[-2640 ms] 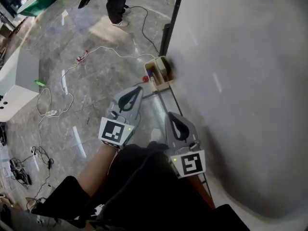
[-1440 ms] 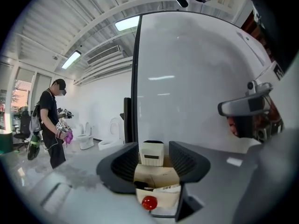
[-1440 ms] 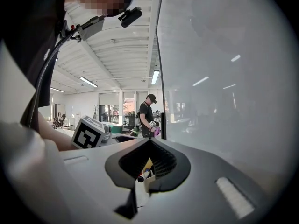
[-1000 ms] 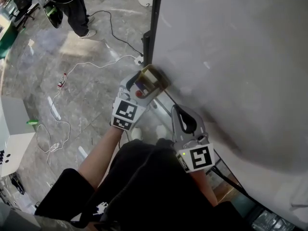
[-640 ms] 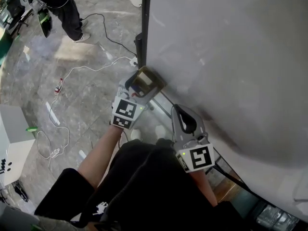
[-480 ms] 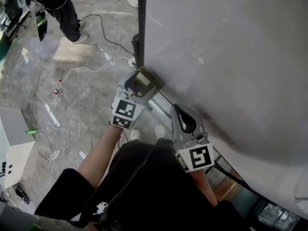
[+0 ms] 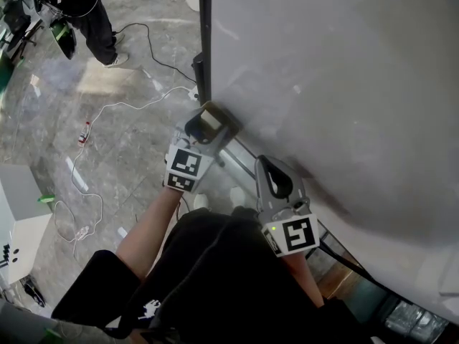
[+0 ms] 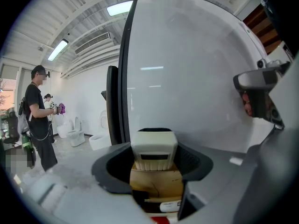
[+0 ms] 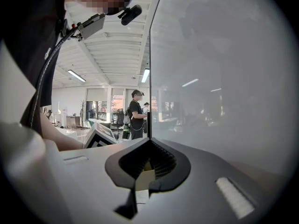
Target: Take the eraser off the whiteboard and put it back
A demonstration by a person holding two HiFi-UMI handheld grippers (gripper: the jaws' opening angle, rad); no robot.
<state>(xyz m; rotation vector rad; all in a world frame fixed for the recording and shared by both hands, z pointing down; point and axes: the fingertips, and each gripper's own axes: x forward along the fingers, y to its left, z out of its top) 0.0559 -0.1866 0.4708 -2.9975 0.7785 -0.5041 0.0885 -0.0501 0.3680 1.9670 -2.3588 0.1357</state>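
Whiteboard [image 7: 344, 84]; left tool [image 8: 154, 143] jaws closing on upright eraser [image 8: 154, 150].

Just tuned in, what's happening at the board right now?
A person stands at the whiteboard with a claw in each hand. The left claw has just been closing on the white eraser, which sits between its jaws above a cardboard box by the board's left edge; the jaws look to be pressing its sides. The right claw hangs shut and empty beside the board.
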